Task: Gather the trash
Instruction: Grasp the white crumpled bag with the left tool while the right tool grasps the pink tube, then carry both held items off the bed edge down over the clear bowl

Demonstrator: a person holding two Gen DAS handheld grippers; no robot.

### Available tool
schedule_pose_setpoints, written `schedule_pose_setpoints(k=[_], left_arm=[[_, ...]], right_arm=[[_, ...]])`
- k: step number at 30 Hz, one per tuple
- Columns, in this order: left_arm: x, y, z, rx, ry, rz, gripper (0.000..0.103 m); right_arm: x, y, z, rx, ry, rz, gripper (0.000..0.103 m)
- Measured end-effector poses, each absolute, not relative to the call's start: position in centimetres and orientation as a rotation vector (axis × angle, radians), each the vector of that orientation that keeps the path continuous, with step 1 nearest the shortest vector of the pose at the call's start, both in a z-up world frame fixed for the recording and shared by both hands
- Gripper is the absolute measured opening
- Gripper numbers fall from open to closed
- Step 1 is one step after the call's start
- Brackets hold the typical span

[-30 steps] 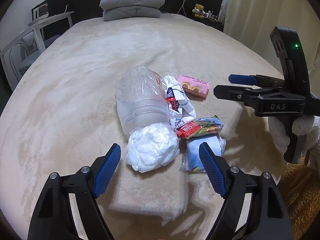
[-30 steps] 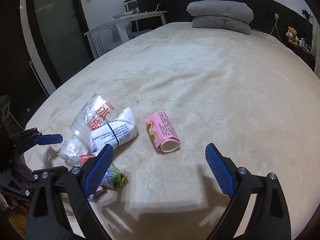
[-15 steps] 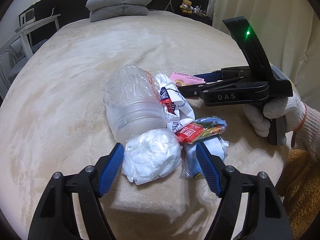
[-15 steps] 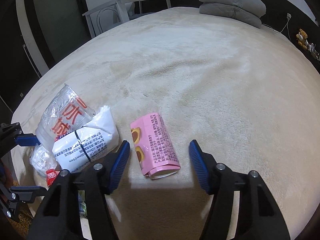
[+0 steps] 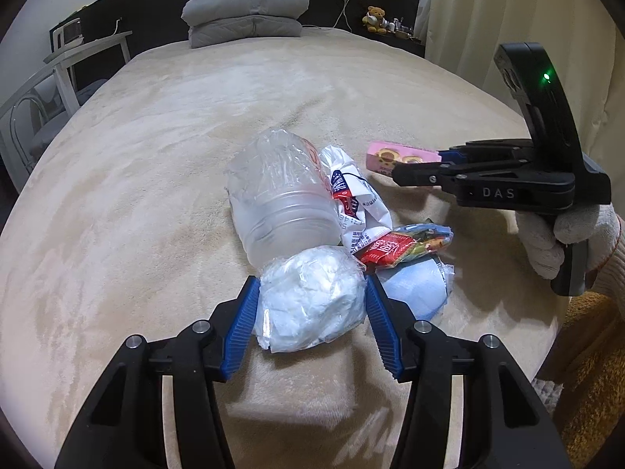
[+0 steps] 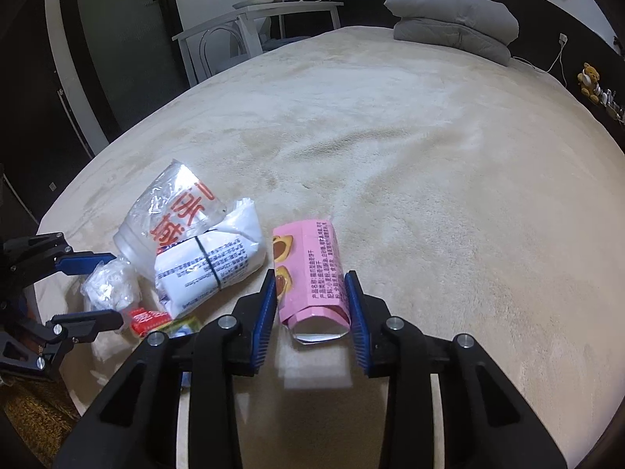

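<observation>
Trash lies on a beige bed (image 5: 156,179). My left gripper (image 5: 311,312) has its blue pads against both sides of a crumpled white plastic wad (image 5: 312,306), which rests on the bed. Behind it lie a crushed clear bottle (image 5: 281,195), a white printed wrapper (image 5: 351,199), a red and colourful snack wrapper (image 5: 402,246) and a blue packet (image 5: 414,289). My right gripper (image 6: 310,301) has its pads at both sides of a pink snack box (image 6: 308,269), also lying on the bed. The pink box (image 5: 390,156) and right gripper (image 5: 422,168) show in the left wrist view.
Grey folded pillows (image 5: 246,15) lie at the head of the bed. A white desk and chair (image 5: 58,78) stand on the left. A dark shelf with a teddy bear (image 5: 375,18) is at the back right. An orange-brown fabric (image 5: 586,371) lies beside the bed's near corner.
Both grippers moved forward and down and narrowed: the left around the white plastic wad, the right around the pink box.
</observation>
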State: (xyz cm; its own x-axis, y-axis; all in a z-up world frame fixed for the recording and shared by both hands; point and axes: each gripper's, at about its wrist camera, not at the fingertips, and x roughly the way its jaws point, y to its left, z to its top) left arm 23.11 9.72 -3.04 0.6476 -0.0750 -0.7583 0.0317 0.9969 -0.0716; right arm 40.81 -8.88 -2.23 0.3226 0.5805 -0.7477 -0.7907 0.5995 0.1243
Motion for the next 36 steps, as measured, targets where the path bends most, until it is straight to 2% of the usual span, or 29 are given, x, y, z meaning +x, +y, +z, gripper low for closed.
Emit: schedule_pose_setpoints(k=[20,28,36], left_arm=[[19.5,9.1,0.2,-0.171,0.744,-0.010,0.053],[16.7,6.4,2.1,-0.168,0.654,-0.036,0.053],[13.6,4.1,1.8,-0.190,0.637,-0.061,0.053]], right_arm=[[33.9,-15.7,2.4,-0.110,0.810,0.968,0.035],[29.2,-18.5,3.4,-0.067,0.772,0.968,0.035],[24.7,-20.4,3.5,-0.031,0.749,0.981,0.035]])
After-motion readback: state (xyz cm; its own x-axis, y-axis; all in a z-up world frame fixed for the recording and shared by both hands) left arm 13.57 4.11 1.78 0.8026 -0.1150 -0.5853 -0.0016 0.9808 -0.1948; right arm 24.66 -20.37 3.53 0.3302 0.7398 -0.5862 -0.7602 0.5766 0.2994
